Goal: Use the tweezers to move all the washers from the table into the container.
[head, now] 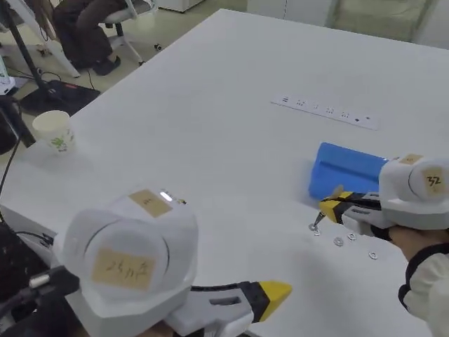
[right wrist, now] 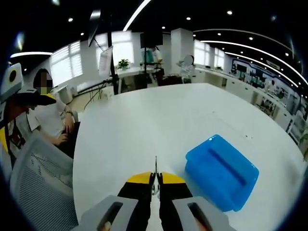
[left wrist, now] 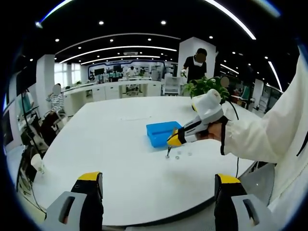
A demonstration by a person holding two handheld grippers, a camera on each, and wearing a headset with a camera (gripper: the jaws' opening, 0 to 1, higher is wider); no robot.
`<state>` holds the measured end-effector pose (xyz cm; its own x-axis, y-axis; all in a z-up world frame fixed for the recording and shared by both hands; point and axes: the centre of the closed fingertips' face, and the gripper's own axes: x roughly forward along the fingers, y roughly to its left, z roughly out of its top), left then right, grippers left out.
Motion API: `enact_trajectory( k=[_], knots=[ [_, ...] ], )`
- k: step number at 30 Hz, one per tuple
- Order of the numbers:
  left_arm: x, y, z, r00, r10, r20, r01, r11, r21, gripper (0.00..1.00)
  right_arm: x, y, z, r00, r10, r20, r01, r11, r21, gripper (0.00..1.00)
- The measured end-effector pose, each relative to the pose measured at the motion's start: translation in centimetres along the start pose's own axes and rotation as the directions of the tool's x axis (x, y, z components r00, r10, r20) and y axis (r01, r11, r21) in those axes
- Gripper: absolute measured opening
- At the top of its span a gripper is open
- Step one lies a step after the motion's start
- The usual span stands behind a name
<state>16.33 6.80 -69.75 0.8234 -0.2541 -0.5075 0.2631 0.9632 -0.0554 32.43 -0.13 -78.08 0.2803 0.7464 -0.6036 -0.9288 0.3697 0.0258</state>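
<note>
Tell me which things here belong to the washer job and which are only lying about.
For the job: tweezers, held in the right gripper; washers; blue container.
Lying about: paper cup; power strip.

The table [head: 210, 126] is seen as a smooth, matt white surface, and the container [head: 347, 170] as smooth blue plastic with a faint sheen. The washers [head: 339, 241] and the tweezers [right wrist: 155, 166] are shown as bare bright metal, the cup [head: 54, 130] as matt paper, and the sleeve [head: 429, 284] as white cloth.
</note>
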Motion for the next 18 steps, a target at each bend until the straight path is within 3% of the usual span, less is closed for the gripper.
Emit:
enact_trajectory(
  k=[6,18],
  knots=[
    [0.0,-0.5,0.1,0.9997,-0.022,0.005,0.022,1.000,0.003,0.99,-1.1,-0.7,0.9,0.9996,-0.027,0.003,0.027,0.999,-0.045,0.01],
    [0.0,-0.4,-0.4,0.9999,-0.013,-0.011,0.014,1.000,0.013,0.99,-1.5,-3.3,3.1,0.9935,-0.097,0.060,0.099,0.995,-0.025,0.01]
  ],
)
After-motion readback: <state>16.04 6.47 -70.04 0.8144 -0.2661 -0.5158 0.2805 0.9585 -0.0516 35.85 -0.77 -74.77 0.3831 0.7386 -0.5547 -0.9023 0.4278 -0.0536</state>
